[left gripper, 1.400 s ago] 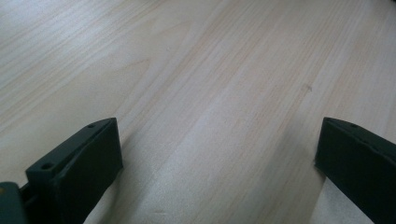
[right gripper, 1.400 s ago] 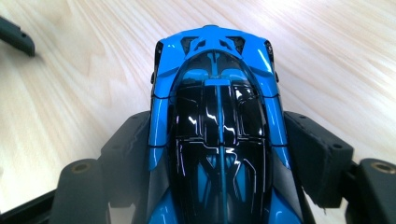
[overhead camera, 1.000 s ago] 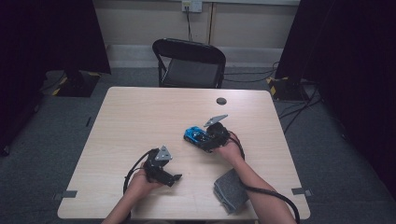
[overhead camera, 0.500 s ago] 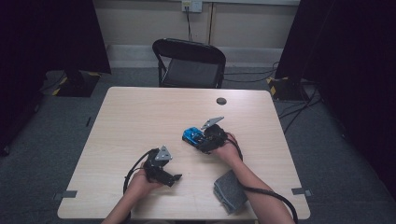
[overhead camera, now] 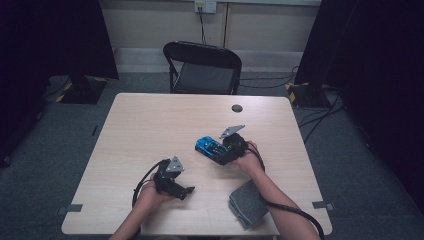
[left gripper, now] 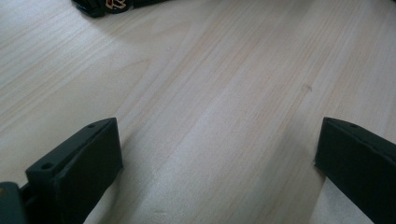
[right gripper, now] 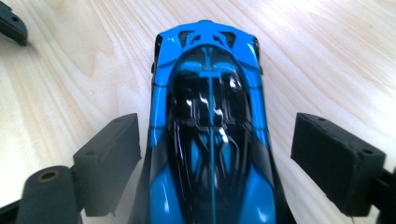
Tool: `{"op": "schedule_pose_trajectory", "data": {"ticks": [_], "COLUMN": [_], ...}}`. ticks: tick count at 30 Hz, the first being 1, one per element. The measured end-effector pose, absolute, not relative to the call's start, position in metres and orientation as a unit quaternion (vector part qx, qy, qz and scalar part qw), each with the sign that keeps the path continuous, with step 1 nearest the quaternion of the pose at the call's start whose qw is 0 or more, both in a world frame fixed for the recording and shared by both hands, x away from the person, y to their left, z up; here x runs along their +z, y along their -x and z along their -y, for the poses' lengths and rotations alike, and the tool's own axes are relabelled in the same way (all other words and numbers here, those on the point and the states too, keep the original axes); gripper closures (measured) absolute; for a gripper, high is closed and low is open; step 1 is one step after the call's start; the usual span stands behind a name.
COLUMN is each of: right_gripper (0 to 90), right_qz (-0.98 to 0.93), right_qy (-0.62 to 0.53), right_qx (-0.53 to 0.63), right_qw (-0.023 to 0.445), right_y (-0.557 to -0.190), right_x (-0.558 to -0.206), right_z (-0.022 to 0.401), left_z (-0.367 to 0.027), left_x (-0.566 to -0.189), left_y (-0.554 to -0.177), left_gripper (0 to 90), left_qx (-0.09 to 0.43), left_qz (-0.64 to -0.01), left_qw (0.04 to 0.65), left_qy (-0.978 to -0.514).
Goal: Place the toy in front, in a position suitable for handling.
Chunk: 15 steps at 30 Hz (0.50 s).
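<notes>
A blue toy car (overhead camera: pixel 206 146) with a black glossy roof stands on the wooden table (overhead camera: pixel 150 125), right of centre. My right gripper (overhead camera: pixel 214 151) reaches over it from the right. In the right gripper view the car (right gripper: pixel 210 116) lies lengthwise between the jaws of the right gripper (right gripper: pixel 215 128). Those jaws have just been opening, and a gap shows on the right side of the car. My left gripper (overhead camera: pixel 186 192) rests near the table's front left. Its jaws stand wide apart over bare wood in the left gripper view (left gripper: pixel 217 140).
A folded grey cloth (overhead camera: pixel 248 202) lies at the front right edge, under the right forearm. A small black round disc (overhead camera: pixel 237 108) sits near the far edge. A black folding chair (overhead camera: pixel 202 67) stands behind the table.
The right hand has shifted only slightly at the car. The car and the left gripper have stayed where they were.
</notes>
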State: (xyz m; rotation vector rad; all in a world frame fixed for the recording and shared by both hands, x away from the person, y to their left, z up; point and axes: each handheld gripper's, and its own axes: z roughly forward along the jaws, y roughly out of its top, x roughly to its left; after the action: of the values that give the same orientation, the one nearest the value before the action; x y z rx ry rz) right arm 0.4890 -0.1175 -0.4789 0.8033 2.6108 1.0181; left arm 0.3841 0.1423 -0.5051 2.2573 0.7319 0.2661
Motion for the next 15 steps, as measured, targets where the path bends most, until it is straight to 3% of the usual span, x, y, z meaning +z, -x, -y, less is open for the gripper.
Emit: {"op": "schedule_pose_trajectory", "data": {"ticks": [7, 11, 15], "right_gripper": [14.6, 14.5, 14.5], "right_qz": [-0.886, -0.880, -0.875], "right_qy": [-0.282, -0.290, -0.298], "right_qx": [0.351, 0.357, 0.361], "right_qw": [0.111, 0.120, 0.125], "right_y": [-0.479, -0.475, -0.471], "right_x": [-0.470, -0.462, -0.458], "right_z": [0.139, 0.154, 0.167], "left_z": [-0.140, -0.136, -0.129], "left_x": [-0.501, -0.497, -0.491], "left_y": [-0.384, -0.383, -0.380], "left_gripper": [1.9, 17.2, 18.2], "left_qx": [0.093, 0.084, 0.075], "left_qz": [-0.300, -0.297, -0.281], "left_qw": [0.365, 0.370, 0.374], "left_qy": [-0.877, -0.876, -0.881]}}
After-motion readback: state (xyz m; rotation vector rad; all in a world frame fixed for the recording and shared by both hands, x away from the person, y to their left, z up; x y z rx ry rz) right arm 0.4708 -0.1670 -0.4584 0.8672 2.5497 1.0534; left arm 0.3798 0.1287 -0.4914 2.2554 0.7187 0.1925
